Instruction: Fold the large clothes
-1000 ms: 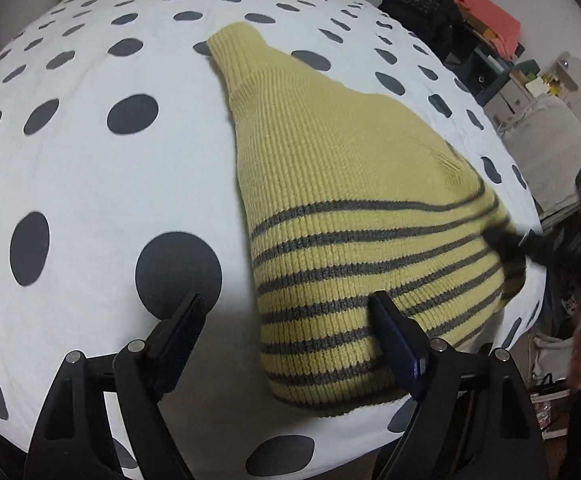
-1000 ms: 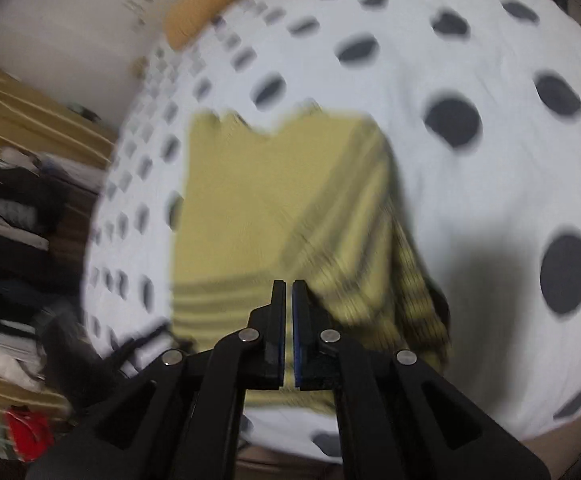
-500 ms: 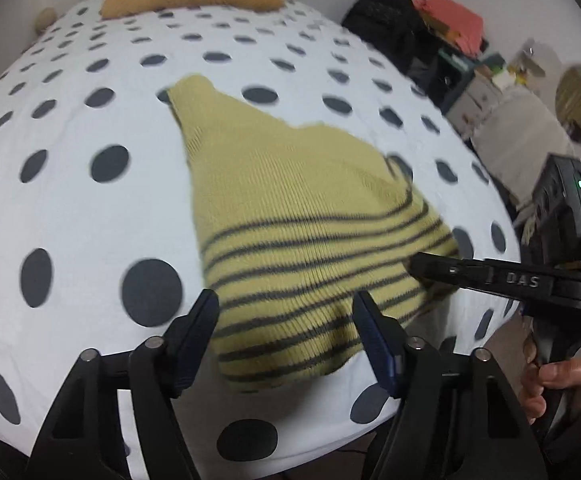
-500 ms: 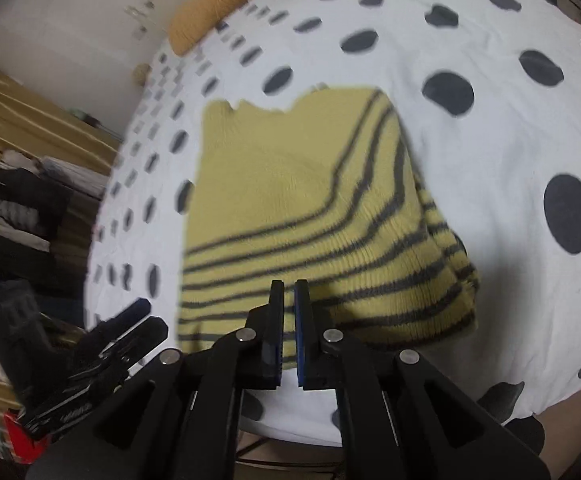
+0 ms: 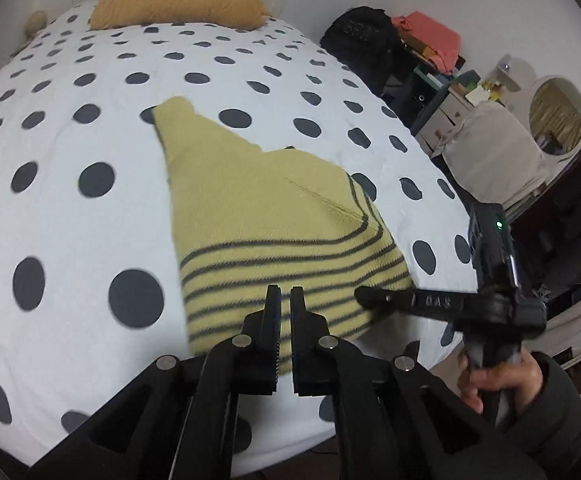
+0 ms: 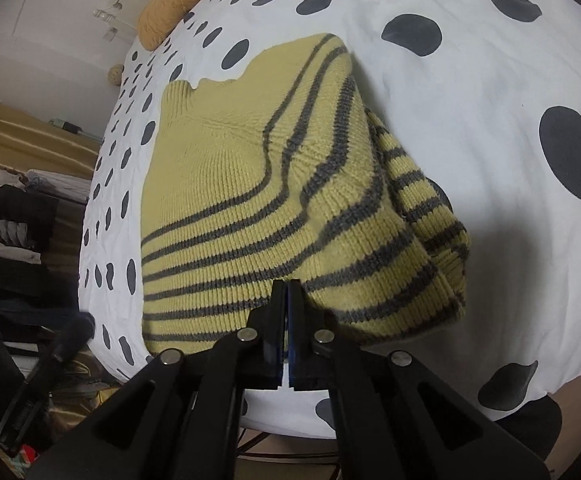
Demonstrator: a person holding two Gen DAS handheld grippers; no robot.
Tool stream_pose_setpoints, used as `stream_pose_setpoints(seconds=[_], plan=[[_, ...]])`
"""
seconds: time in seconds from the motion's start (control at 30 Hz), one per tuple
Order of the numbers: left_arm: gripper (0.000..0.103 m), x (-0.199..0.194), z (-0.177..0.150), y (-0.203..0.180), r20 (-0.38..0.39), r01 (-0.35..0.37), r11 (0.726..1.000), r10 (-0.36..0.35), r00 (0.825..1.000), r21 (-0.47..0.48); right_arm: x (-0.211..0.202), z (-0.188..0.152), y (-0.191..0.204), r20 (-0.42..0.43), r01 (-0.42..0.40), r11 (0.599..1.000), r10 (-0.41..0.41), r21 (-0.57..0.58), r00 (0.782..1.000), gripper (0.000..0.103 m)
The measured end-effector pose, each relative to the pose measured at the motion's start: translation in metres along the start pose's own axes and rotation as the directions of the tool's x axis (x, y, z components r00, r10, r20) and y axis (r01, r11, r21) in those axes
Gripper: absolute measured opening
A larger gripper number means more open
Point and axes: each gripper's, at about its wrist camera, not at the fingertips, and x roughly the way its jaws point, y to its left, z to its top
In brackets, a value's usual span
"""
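One folded yellow striped sweater (image 5: 258, 216) lies near the bed's (image 5: 70, 216) near edge. My left tool (image 5: 285, 300) has just closed empty; my right tool (image 6: 287, 292) is pinched empty. One orange pillow (image 5: 178, 6) sits far off; nothing blocks.

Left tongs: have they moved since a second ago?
Yes. The left tongs drew back from the sweater, their jaws just closing on nothing; more polka-dot bedspread shows.
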Motion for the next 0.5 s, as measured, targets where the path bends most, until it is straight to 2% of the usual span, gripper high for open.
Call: stream_pose_setpoints(seconds=[0.07, 0.1, 0.13, 0.2, 0.27, 0.33, 0.4, 0.47, 0.5], plan=[[0.003, 0.035, -0.006, 0.004, -0.088, -0.070, 0.998, 0.070, 0.994, 0.000, -0.001, -0.001, -0.001, 0.004, -0.005, 1.000, 0.005, 0.004, 1.000, 0.000], [0.004, 0.056, -0.018, 0.013, -0.151, -0.081, 0.996, 0.076, 0.986, -0.027, -0.001, -0.001, -0.003, 0.006, -0.009, 1.000, 0.009, 0.010, 1.000, 0.000], [0.004, 0.066, -0.031, 0.023, -0.168, -0.079, 0.995, 0.068, 0.983, -0.060, 0.000, -0.001, -0.004, 0.005, -0.005, 1.000, 0.005, 0.012, 1.000, 0.000], [0.003, 0.060, -0.042, 0.026, -0.154, -0.070, 0.996, 0.060, 0.986, -0.058, 0.006, -0.004, -0.005, -0.026, -0.009, 1.000, 0.010, 0.016, 1.000, 0.000], [0.002, 0.047, -0.041, 0.020, -0.165, -0.075, 0.996, 0.066, 0.984, -0.051, 0.003, -0.006, -0.004, -0.010, -0.008, 1.000, 0.008, 0.009, 1.000, 0.000], [0.003, 0.024, -0.037, 0.018, -0.129, -0.075, 0.996, 0.068, 0.989, -0.054, -0.006, -0.004, -0.001, 0.008, -0.008, 1.000, 0.007, 0.018, 1.000, 0.004], [0.003, 0.007, -0.022, 0.020, -0.075, -0.076, 0.996, 0.072, 0.995, -0.054, -0.026, 0.000, 0.010, 0.063, -0.025, 1.000, 0.026, -0.005, 0.998, 0.004], [0.003, 0.003, 0.001, 0.036, -0.048, -0.044, 0.992, 0.039, 0.998, -0.115, -0.044, 0.009, 0.024, 0.132, -0.009, 0.998, 0.017, -0.063, 0.991, 0.005], [0.005, 0.005, 0.013, 0.045, -0.046, -0.030, 0.990, 0.024, 0.999, -0.139, -0.048, 0.013, 0.027, 0.144, 0.008, 0.997, 0.003, -0.077, 0.990, 0.009]])
